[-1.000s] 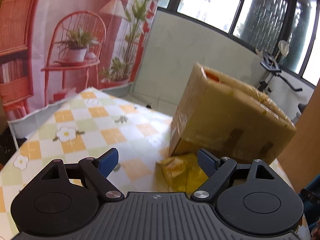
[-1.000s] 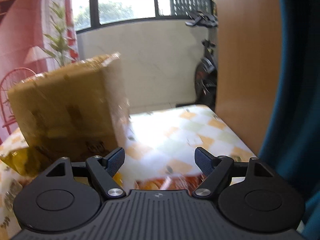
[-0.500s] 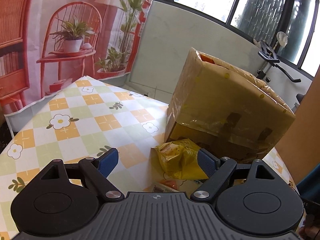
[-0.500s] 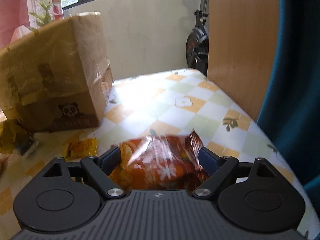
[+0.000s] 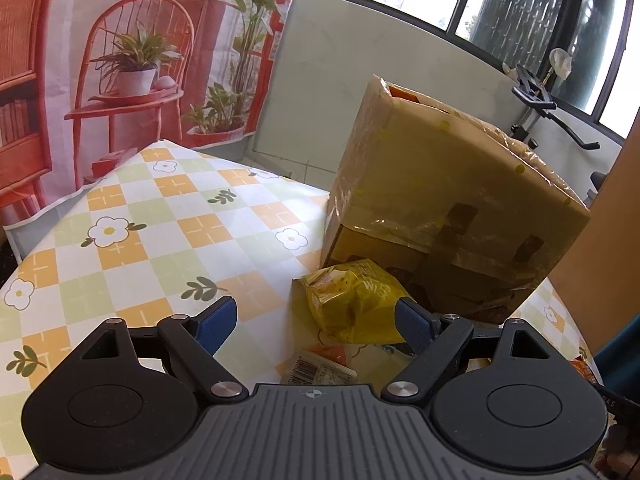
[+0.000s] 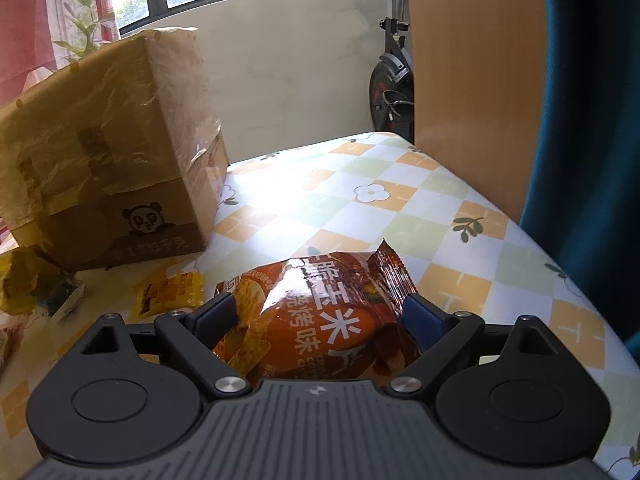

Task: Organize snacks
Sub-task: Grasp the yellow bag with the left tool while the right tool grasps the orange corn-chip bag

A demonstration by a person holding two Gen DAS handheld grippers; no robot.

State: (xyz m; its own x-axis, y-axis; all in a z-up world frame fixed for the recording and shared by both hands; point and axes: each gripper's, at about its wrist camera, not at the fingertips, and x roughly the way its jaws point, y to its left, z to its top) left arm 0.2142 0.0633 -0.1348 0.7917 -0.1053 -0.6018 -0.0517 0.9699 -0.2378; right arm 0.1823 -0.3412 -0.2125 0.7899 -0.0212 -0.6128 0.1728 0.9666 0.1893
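Right now your right gripper (image 6: 319,314) has just been opening its jaws, and the orange snack bag (image 6: 320,316) lies between them on the checked tablecloth (image 6: 400,216), near the table's right edge; whether the pads touch it is hard to judge. Your left gripper (image 5: 316,326) stands wide with nothing gripped, the yellow snack bag (image 5: 352,304) just ahead, resting against the cardboard box (image 5: 440,184) toward the far edge.

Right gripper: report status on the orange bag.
Right gripper open, jaws just widened, astride orange snack bag. Left gripper open, empty. Cardboard box stands clear, nothing blocking.
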